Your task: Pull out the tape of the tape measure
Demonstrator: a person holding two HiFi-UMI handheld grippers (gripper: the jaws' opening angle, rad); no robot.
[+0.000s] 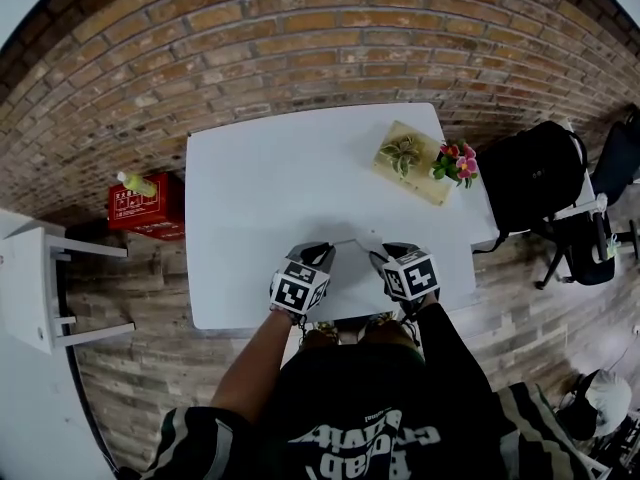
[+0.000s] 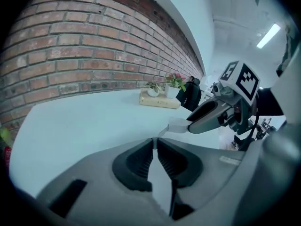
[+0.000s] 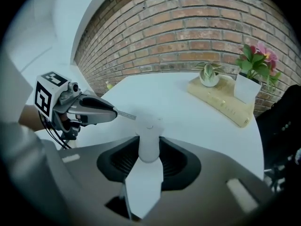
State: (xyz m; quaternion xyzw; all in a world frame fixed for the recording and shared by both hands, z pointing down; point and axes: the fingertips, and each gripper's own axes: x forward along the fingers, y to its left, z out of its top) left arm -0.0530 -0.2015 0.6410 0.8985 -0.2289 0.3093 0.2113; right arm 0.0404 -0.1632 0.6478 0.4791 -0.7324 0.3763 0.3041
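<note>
- Left gripper (image 2: pixel 154 144), lower centre of the head view: jaws nearly together, pinching the tape's end (image 2: pixel 153 139).
- Right gripper (image 3: pixel 149 150), just right of it: jaws part-way apart, clamped on the white tape measure case (image 3: pixel 149 138).
- Tape (image 3: pixel 123 113): a short length out, spanning the gap between the grippers over the white table (image 1: pixel 260 188).
- Wooden board with potted plants (image 1: pixel 415 161): upper right of the table, well apart.
- Brick wall (image 1: pixel 250 48): top of frame.
- Risk: the thin end seems held by the jaw tips only. A quick or skewed pull could slip it free, and the blade would likely snap back. The smooth case may also twist in its grip.
</note>
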